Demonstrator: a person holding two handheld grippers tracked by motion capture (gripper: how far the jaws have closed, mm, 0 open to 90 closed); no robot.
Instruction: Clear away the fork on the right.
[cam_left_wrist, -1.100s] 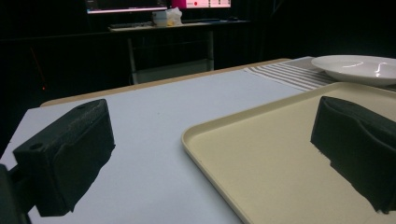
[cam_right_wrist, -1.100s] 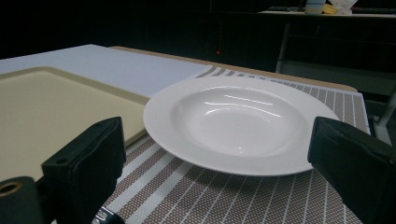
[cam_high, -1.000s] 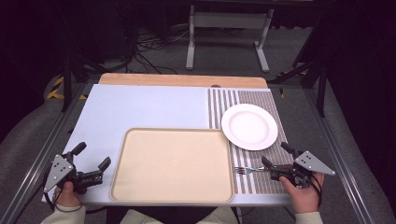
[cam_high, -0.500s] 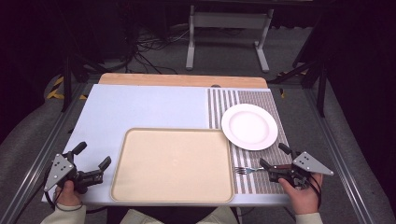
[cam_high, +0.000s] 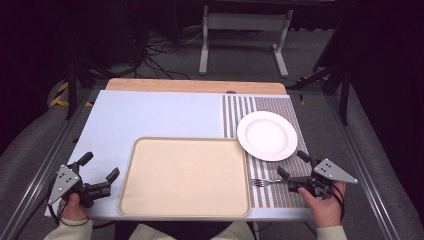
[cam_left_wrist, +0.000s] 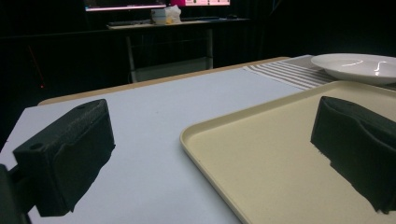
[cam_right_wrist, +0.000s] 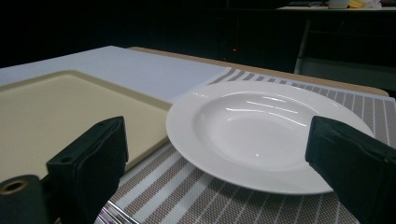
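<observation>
- Your left gripper (cam_high: 97, 167) and right gripper (cam_high: 291, 164) both gape, released.
- Glossy round white plate (cam_high: 266, 135) sits on the woven striped placemat (cam_high: 280, 192); metal fork (cam_high: 266, 182) beside the smooth beige tray (cam_high: 184, 176).

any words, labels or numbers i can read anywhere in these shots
None can be read.
White plate, beige tray, striped placemat and fork: no print visible.
Screens behind the table in the left gripper view: lit, but too small and blurred to read.
</observation>
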